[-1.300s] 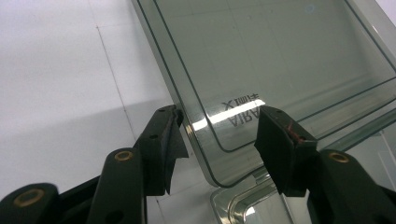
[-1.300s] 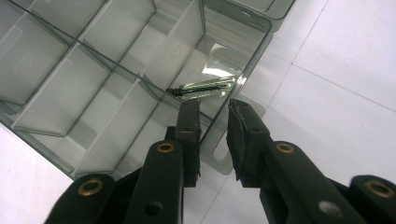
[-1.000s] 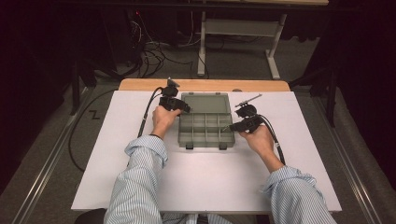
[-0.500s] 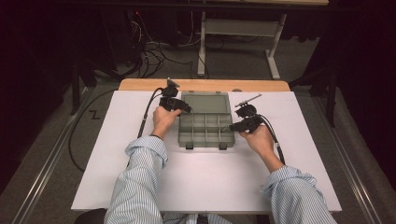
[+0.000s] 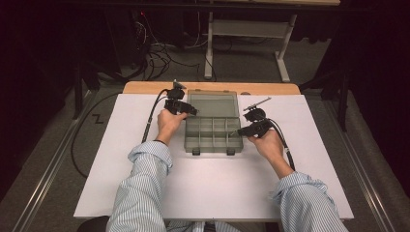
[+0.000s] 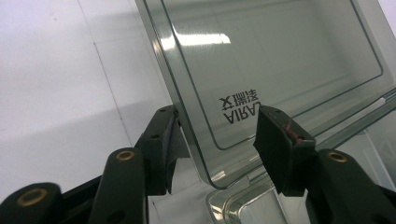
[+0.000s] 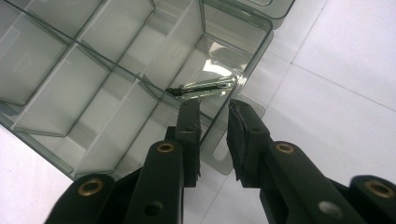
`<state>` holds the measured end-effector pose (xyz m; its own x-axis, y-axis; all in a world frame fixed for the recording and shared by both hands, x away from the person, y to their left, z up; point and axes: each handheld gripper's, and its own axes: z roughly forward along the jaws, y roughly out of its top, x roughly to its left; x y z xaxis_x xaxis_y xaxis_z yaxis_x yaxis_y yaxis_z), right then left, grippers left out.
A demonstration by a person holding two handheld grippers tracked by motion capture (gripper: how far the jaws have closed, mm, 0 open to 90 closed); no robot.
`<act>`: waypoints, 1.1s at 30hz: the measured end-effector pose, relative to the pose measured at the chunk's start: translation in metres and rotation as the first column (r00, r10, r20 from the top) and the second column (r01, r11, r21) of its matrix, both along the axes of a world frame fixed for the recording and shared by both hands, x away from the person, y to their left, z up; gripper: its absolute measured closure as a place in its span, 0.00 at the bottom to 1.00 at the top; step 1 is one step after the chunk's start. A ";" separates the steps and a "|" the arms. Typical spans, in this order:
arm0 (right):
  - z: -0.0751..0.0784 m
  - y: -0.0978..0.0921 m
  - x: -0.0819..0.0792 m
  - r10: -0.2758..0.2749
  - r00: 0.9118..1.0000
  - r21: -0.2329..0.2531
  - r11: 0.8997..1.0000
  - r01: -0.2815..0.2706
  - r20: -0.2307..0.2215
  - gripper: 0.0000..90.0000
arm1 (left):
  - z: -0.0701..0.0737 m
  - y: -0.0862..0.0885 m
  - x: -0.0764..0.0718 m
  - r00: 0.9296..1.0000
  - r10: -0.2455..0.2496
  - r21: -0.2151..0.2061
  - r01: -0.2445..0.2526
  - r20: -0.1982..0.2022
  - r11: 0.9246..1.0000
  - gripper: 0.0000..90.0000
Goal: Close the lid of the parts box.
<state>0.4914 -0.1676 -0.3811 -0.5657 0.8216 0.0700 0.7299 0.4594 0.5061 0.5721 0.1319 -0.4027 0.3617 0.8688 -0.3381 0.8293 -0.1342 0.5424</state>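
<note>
A clear grey compartment box (image 5: 212, 134) lies open on the white table (image 5: 217, 186), its lid (image 5: 212, 104) folded back. My left gripper (image 5: 191, 112) is at the lid's left near corner. In the left gripper view that gripper (image 6: 217, 140) is open, and the lid (image 6: 271, 56) with its printed label has its corner between the jaws. My right gripper (image 5: 237, 131) is at the box's right side. It is narrowly open (image 7: 212, 112), jaws either side of a wall tab (image 7: 224, 156). A small clear-handled tool (image 7: 205, 87) lies in the end compartment.
The other compartments (image 7: 70, 70) look empty. Two latches (image 5: 196, 152) stick out at the box's near edge. A wooden strip (image 5: 145, 87) runs along the table's far edge. A cable (image 5: 150, 121) trails left from the left gripper. A desk frame (image 5: 241, 29) stands beyond.
</note>
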 end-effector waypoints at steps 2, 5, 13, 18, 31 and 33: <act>0.000 0.000 0.000 -0.001 1.000 -0.001 1.000 0.001 -0.001 0.86 | 0.002 0.000 -0.001 1.000 0.000 0.001 0.000 0.008 1.000 0.55; 0.000 0.000 0.000 -0.001 1.000 -0.001 1.000 0.001 -0.002 0.85 | 0.005 0.000 -0.003 1.000 -0.008 0.011 0.007 0.019 1.000 0.55; 0.000 0.000 0.000 -0.001 1.000 -0.003 1.000 0.001 -0.001 0.86 | 0.015 -0.002 -0.009 0.998 -0.016 0.029 0.015 0.059 0.999 0.55; 0.000 0.001 0.000 -0.002 1.000 -0.005 1.000 0.002 0.001 0.86 | 0.021 -0.002 -0.014 0.996 -0.033 0.040 0.030 0.079 0.999 0.55; 0.000 0.002 -0.001 -0.004 1.000 -0.010 1.000 0.004 0.003 0.86 | 0.030 -0.004 -0.022 0.991 -0.076 0.101 0.065 0.109 0.993 0.56; 0.000 0.002 -0.001 -0.004 1.000 -0.010 1.000 0.004 0.003 0.86 | 0.030 -0.005 -0.023 0.990 -0.080 0.109 0.067 0.114 0.992 0.57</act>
